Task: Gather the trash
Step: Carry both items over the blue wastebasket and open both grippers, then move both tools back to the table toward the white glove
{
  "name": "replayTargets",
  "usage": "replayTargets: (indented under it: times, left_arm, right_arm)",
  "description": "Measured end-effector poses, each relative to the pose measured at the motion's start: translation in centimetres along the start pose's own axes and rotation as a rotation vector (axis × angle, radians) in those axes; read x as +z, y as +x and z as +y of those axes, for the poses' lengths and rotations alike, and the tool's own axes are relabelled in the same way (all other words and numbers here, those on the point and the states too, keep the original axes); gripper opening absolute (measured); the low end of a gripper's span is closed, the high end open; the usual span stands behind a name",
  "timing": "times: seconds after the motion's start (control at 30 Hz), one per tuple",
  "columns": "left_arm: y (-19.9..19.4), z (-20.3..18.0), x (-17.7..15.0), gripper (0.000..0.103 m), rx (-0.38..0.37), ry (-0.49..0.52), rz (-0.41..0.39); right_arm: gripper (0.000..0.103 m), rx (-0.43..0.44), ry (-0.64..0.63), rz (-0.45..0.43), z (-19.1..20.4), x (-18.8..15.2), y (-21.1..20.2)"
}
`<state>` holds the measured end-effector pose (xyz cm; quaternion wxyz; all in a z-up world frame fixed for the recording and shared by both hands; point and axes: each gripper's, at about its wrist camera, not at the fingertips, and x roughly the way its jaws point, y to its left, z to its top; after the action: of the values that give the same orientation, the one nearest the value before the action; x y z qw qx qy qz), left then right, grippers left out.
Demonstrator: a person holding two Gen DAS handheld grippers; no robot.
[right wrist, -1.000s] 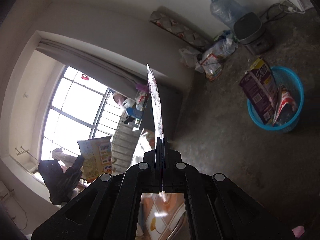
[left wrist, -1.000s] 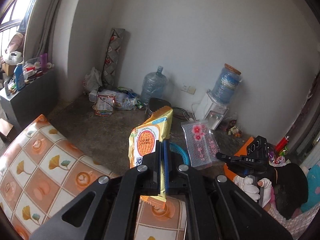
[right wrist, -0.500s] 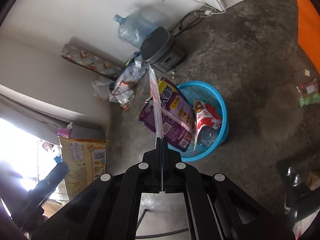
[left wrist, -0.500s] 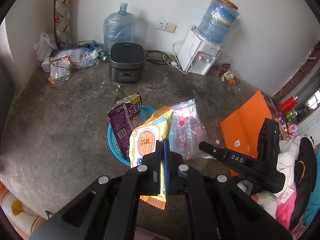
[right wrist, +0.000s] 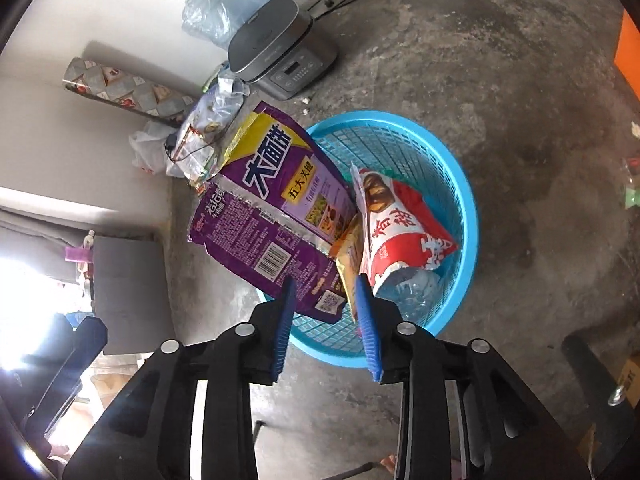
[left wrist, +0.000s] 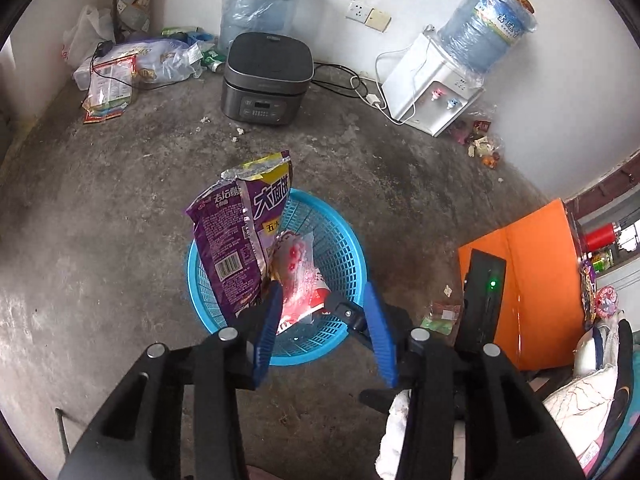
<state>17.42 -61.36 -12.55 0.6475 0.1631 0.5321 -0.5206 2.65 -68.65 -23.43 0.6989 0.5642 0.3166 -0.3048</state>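
While the left gripper (left wrist: 322,300) hangs over the blue basket (left wrist: 344,248), its jaws have just been opening and hold nothing; a purple bag (left wrist: 236,240) and clear wrapper (left wrist: 298,276) sit inside. From the right wrist, the right gripper (right wrist: 326,300) has likewise been opening, empty, above the basket (right wrist: 452,184) holding purple bag (right wrist: 272,216), red-white bag (right wrist: 400,232) and yellow packet (right wrist: 348,256).

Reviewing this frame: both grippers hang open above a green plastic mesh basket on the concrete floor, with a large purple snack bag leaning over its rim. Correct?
One detail is wrong: the plastic mesh basket is blue, not green, as the right wrist view shows. The rest holds: the left gripper and right gripper, whose jaws have just been opening, hang open above it, and the large purple snack bag leans over its rim on the concrete floor.
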Motion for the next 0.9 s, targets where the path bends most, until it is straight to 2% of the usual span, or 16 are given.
replayTargets:
  times: [0.2, 0.33, 0.47, 0.63, 0.77, 0.9]
  left_arm:
    - [-3.2, -0.2, 0.0, 0.047, 0.011, 0.025, -0.047]
    - [-8.3, -0.7, -0.3, 0.054, 0.036, 0.078, -0.124]
    - [-15.4, -1.1, -1.6, 0.063, 0.061, 0.111, -0.225]
    - [-25.5, -0.5, -5.7, 0.080, 0.121, 0.106, -0.385]
    - [-32.2, 0.6, -10.4, 0.096, 0.206, 0.041, -0.495]
    - [-38.0, 1.6, -15.2, 0.097, 0.300, -0.035, -0.612]
  right_arm:
    - [0.036, 0.047, 0.013, -0.043, 0.4, -0.3, -2.3]
    - [0.039, 0.090, -0.053, -0.130, 3.0, -0.6, -5.6]
    - [0.047, 0.140, -0.167, -0.239, 6.7, -2.2, -10.1]
    - [0.061, 0.193, -0.334, -0.380, 10.7, -5.6, -16.2]
    - [0.073, 0.214, -0.466, -0.472, 13.5, -8.6, -20.0]
    - [0.084, 0.230, -0.603, -0.556, 16.2, -11.6, -22.9]
